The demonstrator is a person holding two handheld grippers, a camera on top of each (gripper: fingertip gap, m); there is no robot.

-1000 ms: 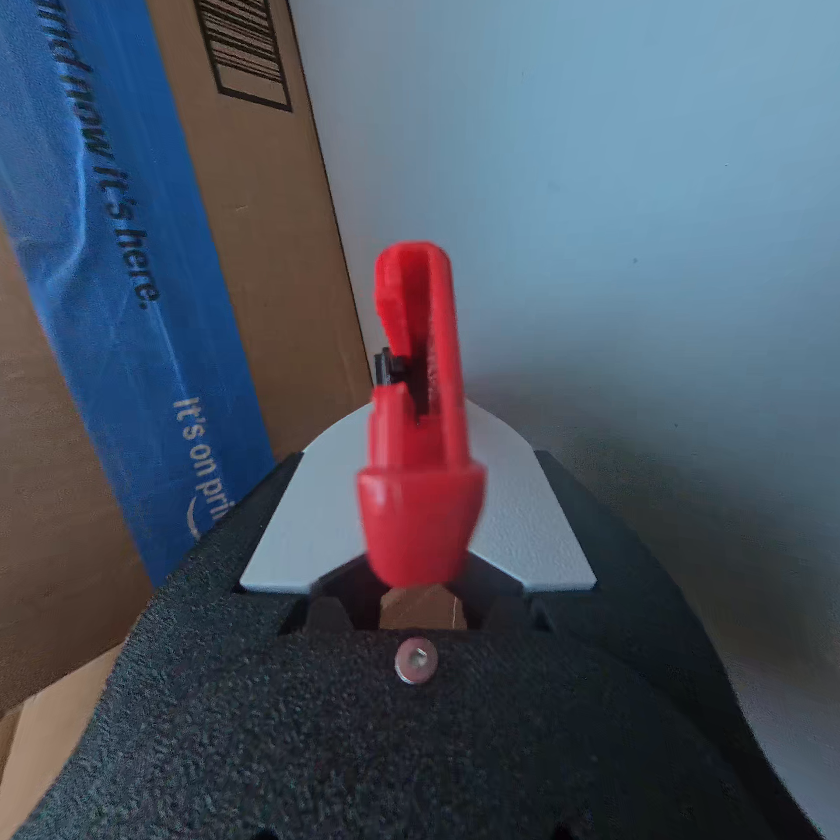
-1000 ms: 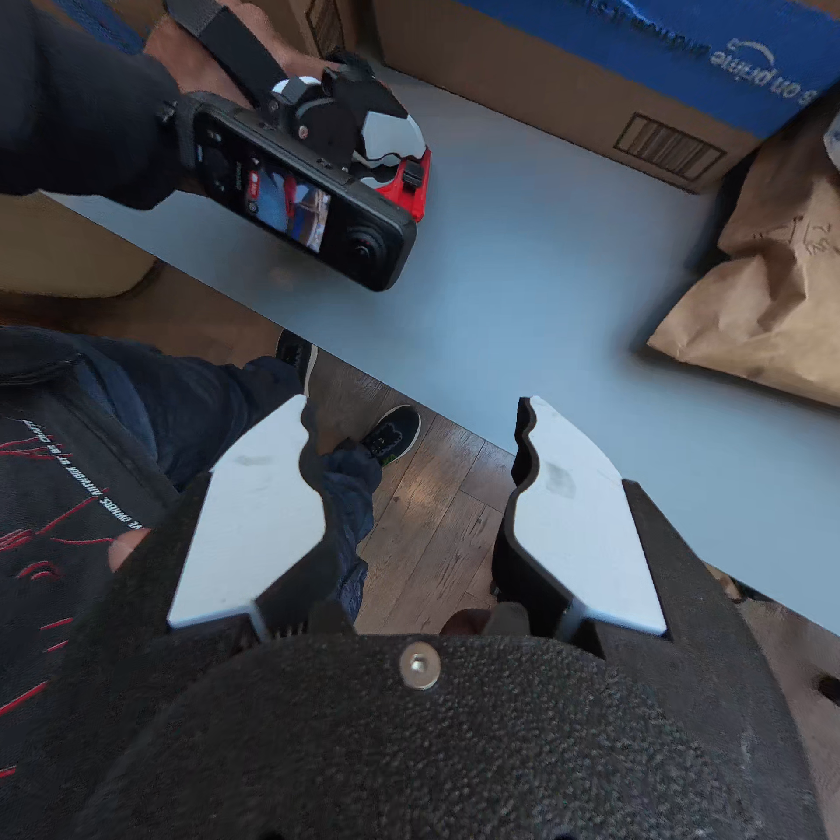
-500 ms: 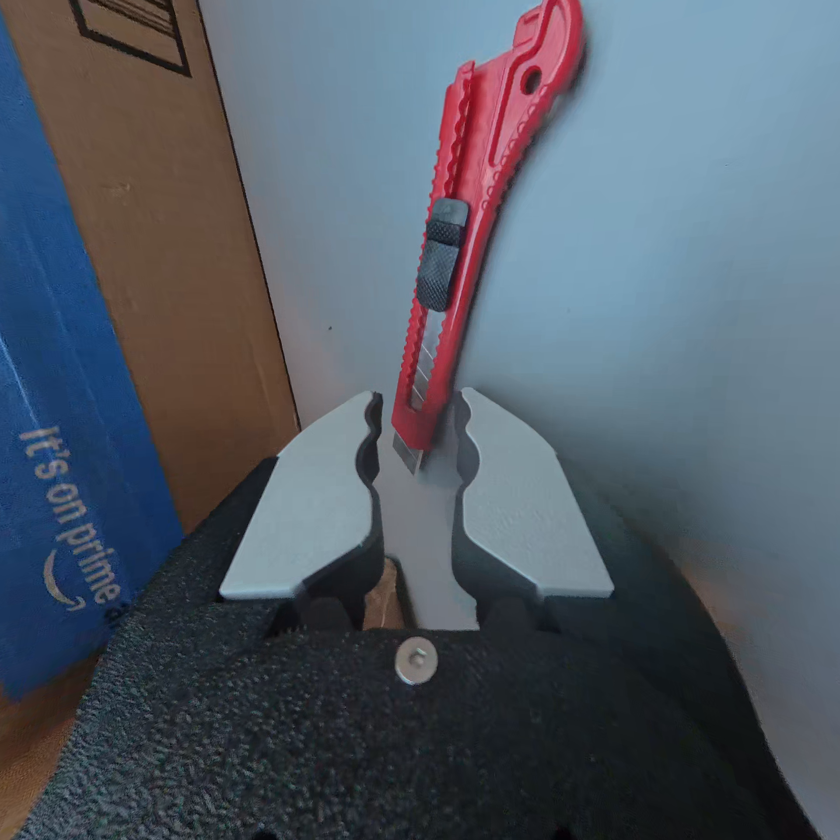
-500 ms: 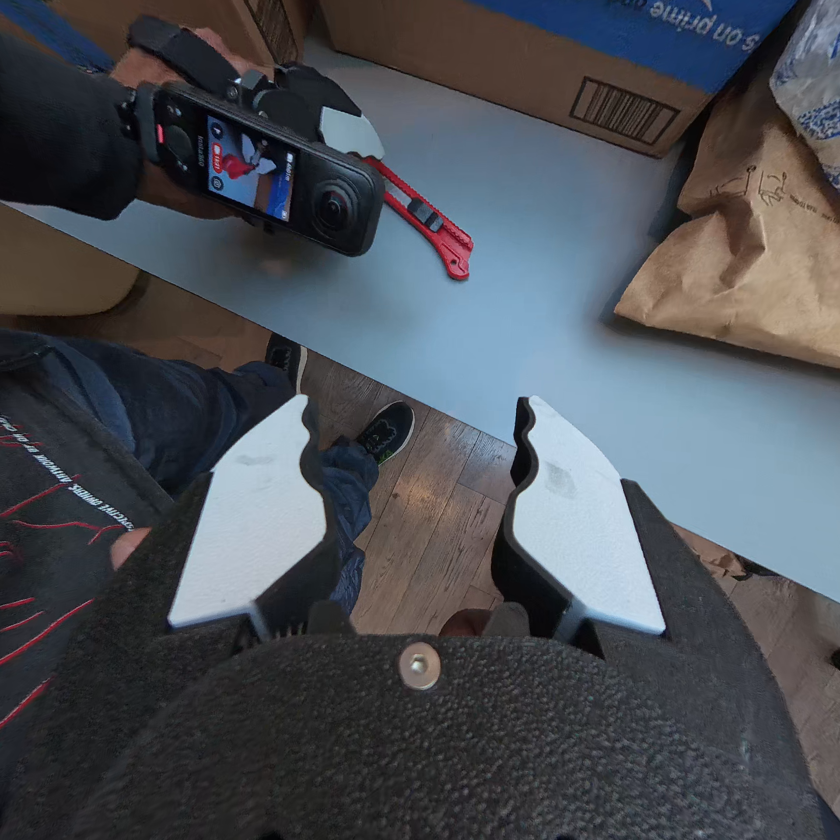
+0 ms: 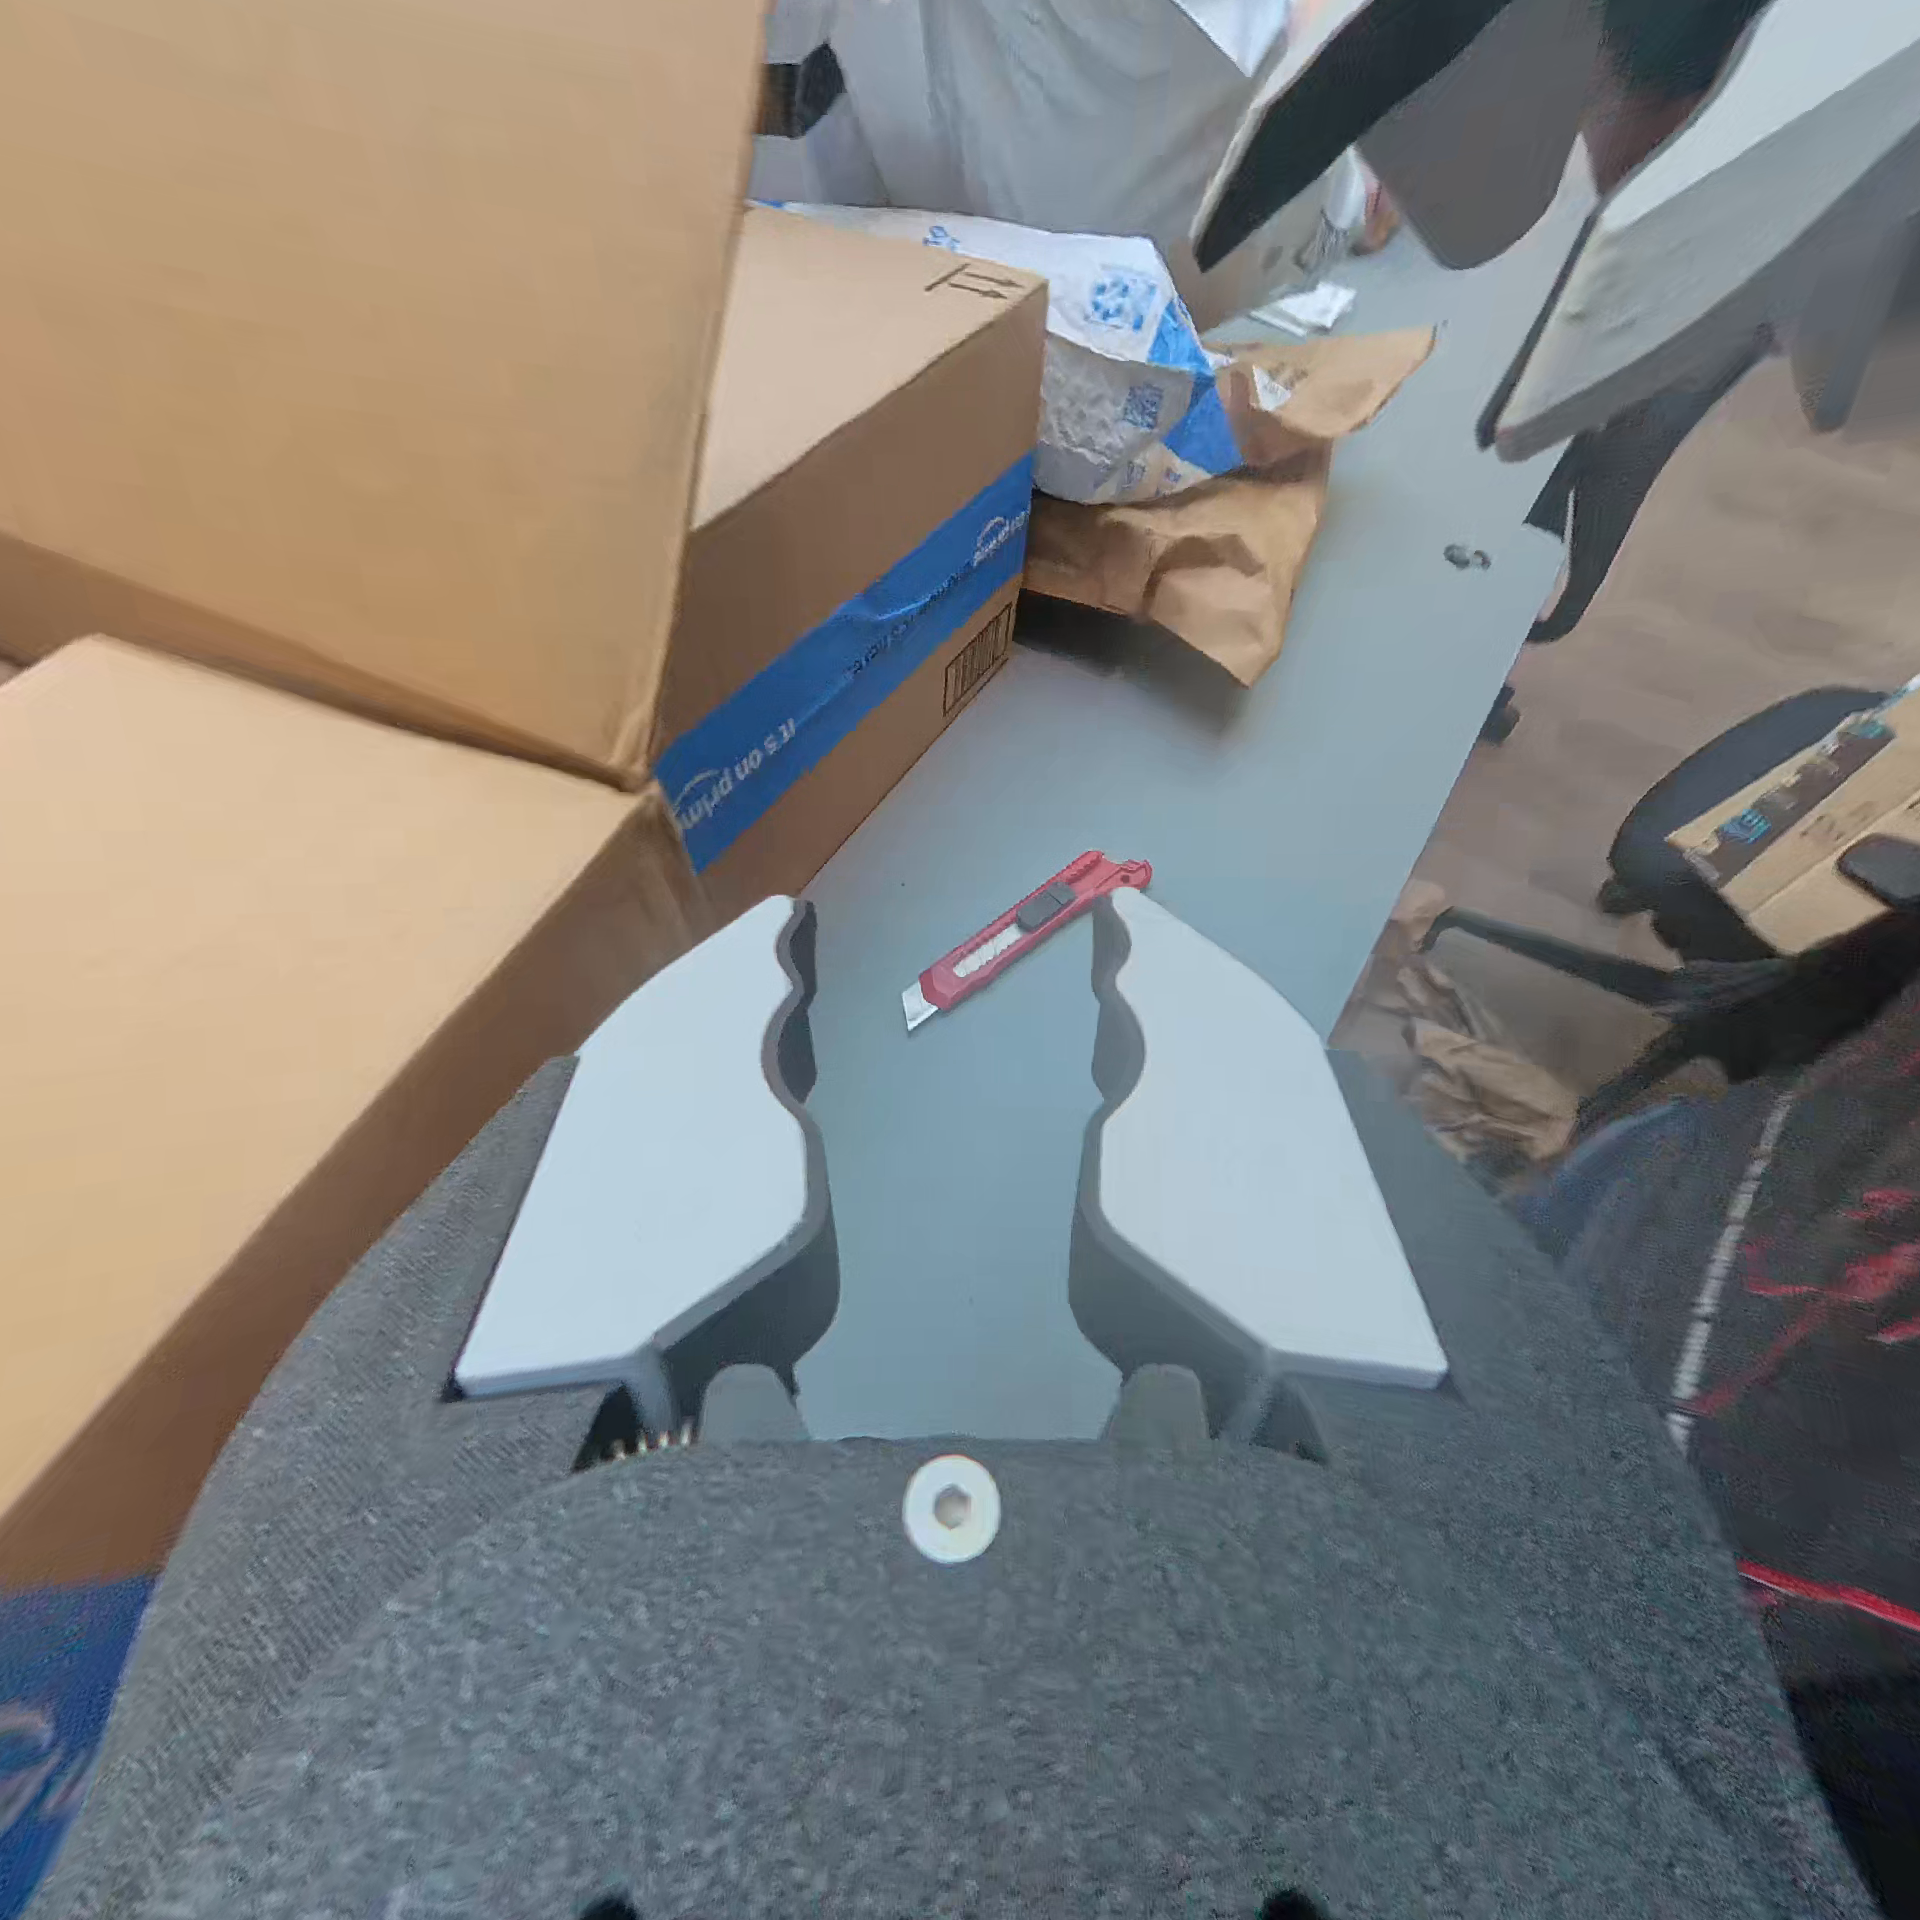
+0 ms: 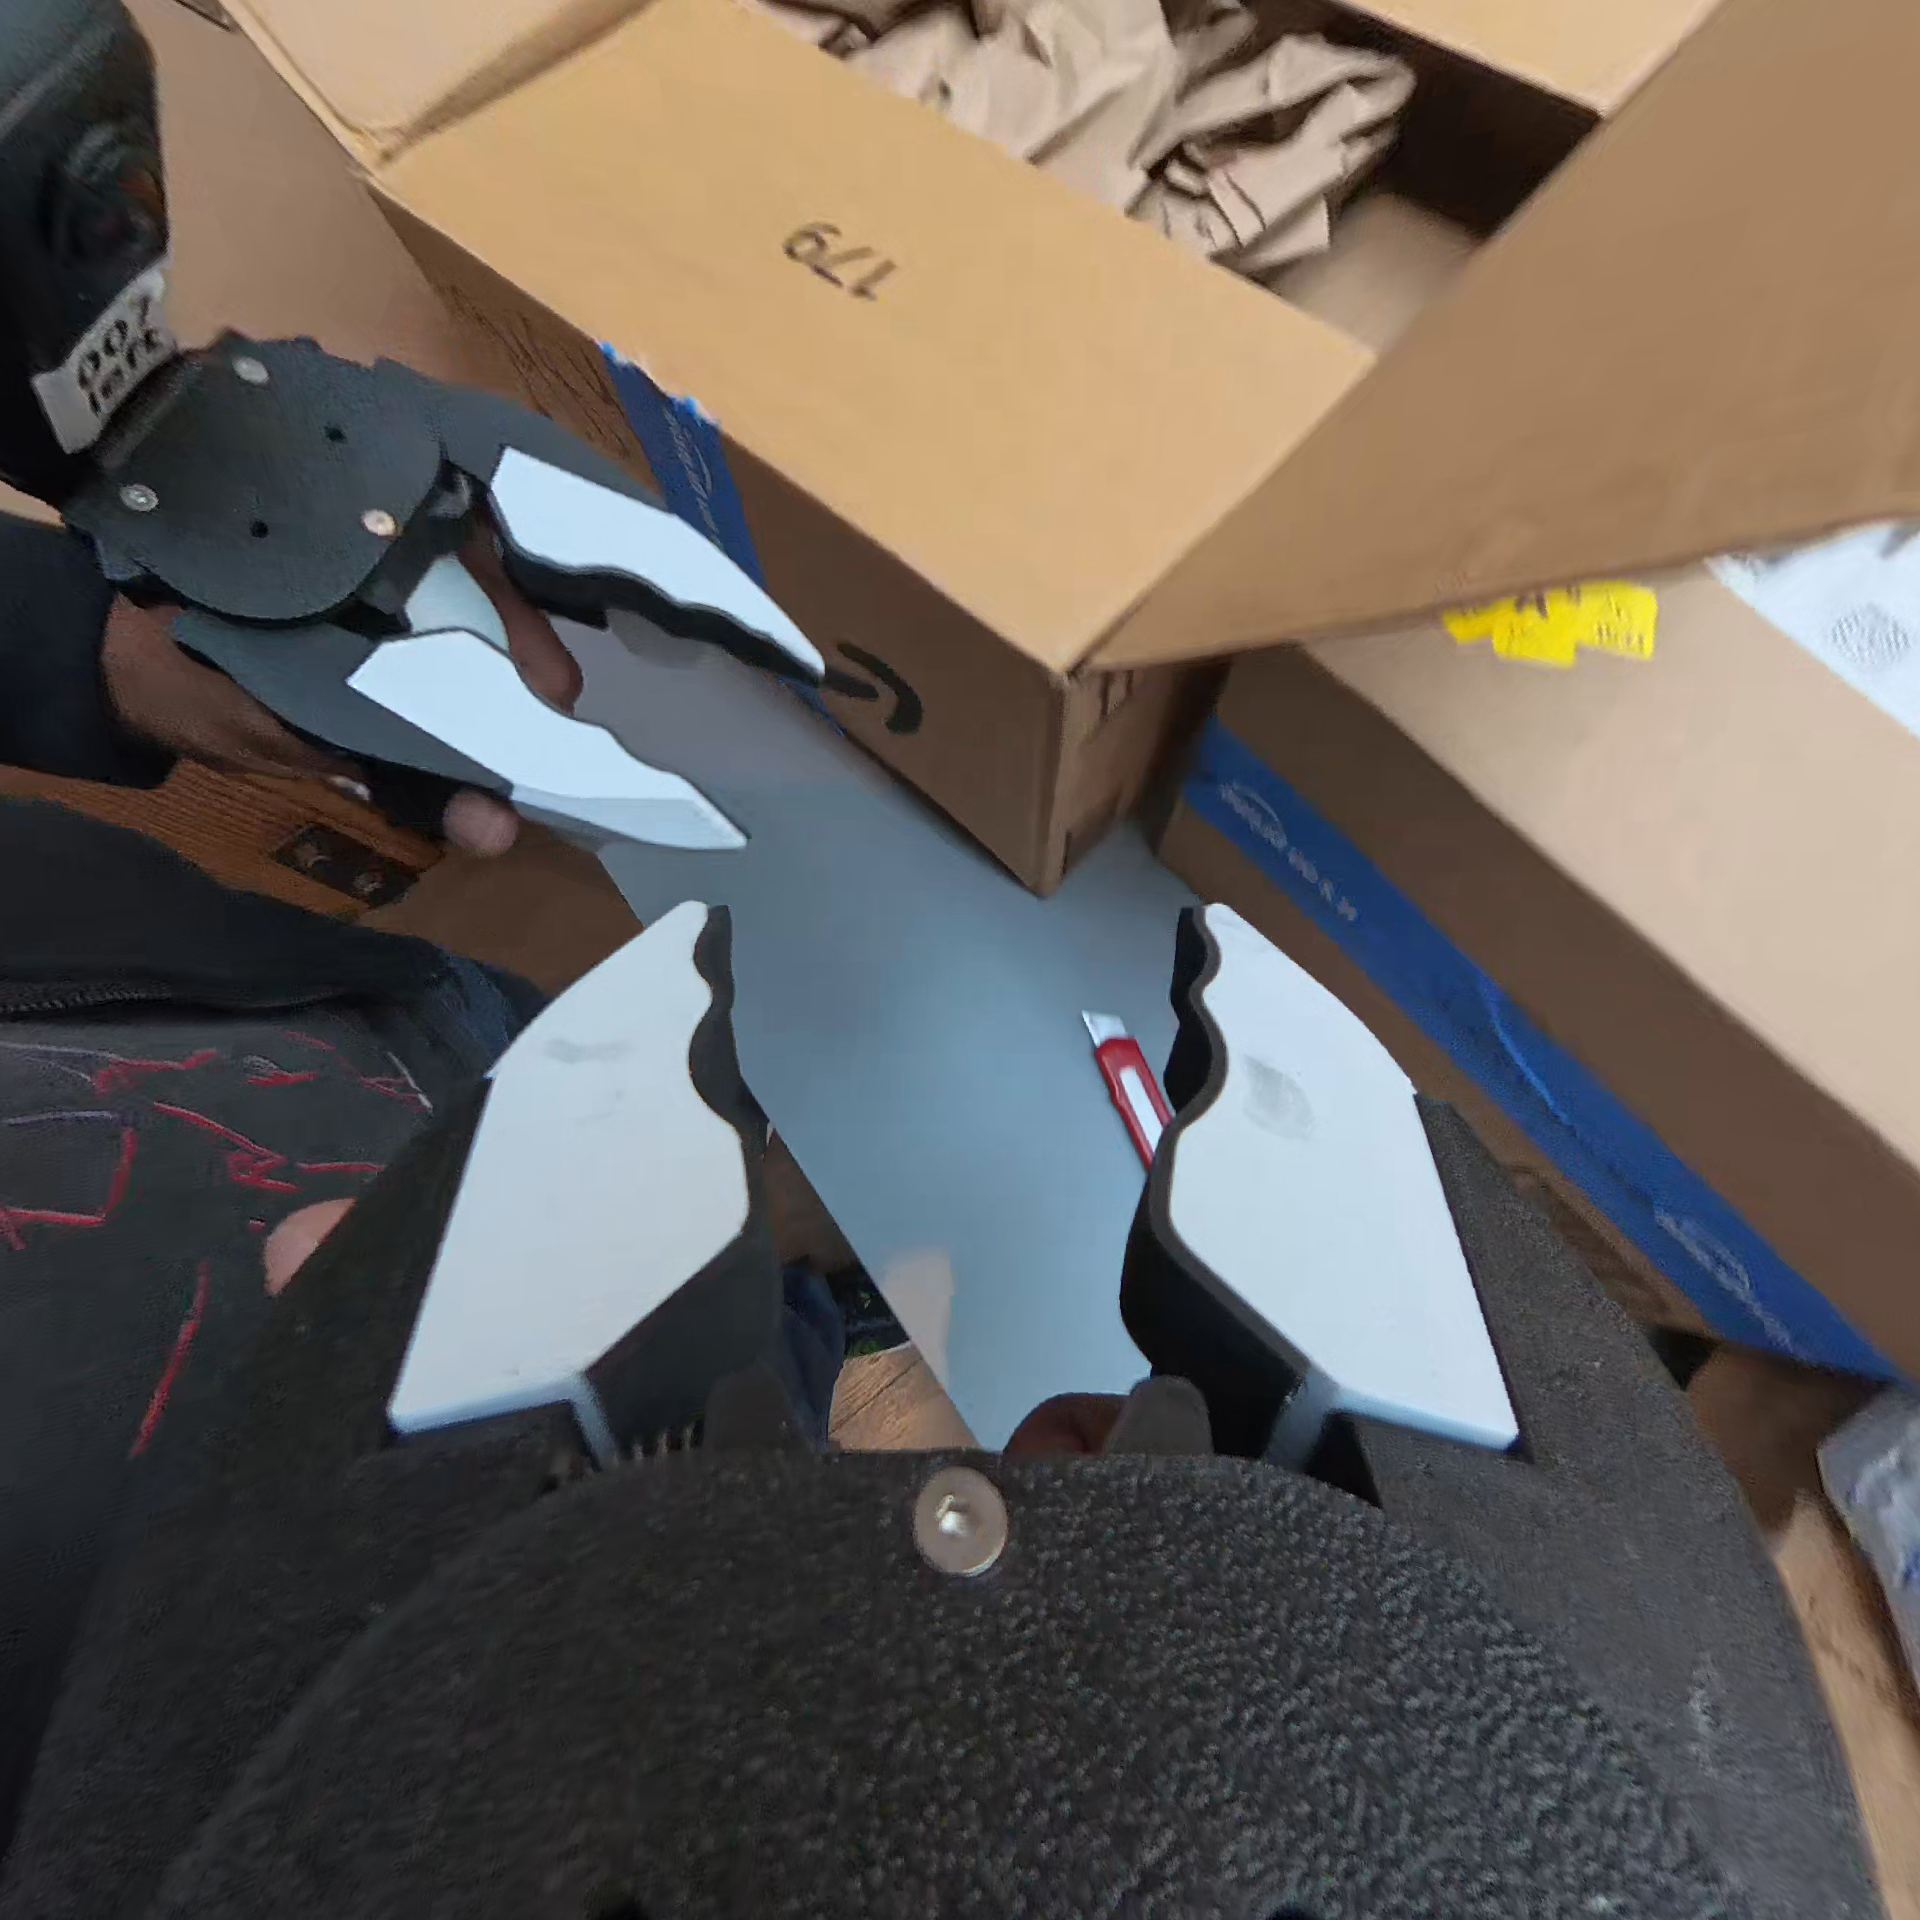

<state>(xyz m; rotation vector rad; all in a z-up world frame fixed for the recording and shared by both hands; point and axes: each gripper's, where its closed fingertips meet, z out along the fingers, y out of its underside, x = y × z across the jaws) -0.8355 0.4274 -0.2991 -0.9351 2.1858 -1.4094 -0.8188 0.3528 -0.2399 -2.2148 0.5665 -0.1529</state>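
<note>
A red utility knife (image 5: pixel 1023 936) lies flat on the grey table (image 5: pixel 1247 748), its blade tip out at the near end. My left gripper (image 5: pixel 951 914) is open and empty, raised above the table just short of the knife. In the right wrist view the knife (image 6: pixel 1127 1091) lies partly hidden behind my right finger (image 6: pixel 1309 1164). My right gripper (image 6: pixel 956 914) is open and empty above the table's front edge. The left gripper also shows in the right wrist view (image 6: pixel 779 748), open, at the upper left.
Cardboard boxes with blue tape (image 5: pixel 862 499) line the table's left side, one open and stuffed with brown paper (image 6: pixel 1164 114). Brown paper bags (image 5: pixel 1174 561) and a white-blue bag (image 5: pixel 1122 364) lie farther back. Office chairs (image 5: pixel 1704 810) stand on the wooden floor to the right.
My left gripper let go of the red knife, opened wide and drew back and up from it. The knife now lies on the table. My right gripper moved in over the table.
</note>
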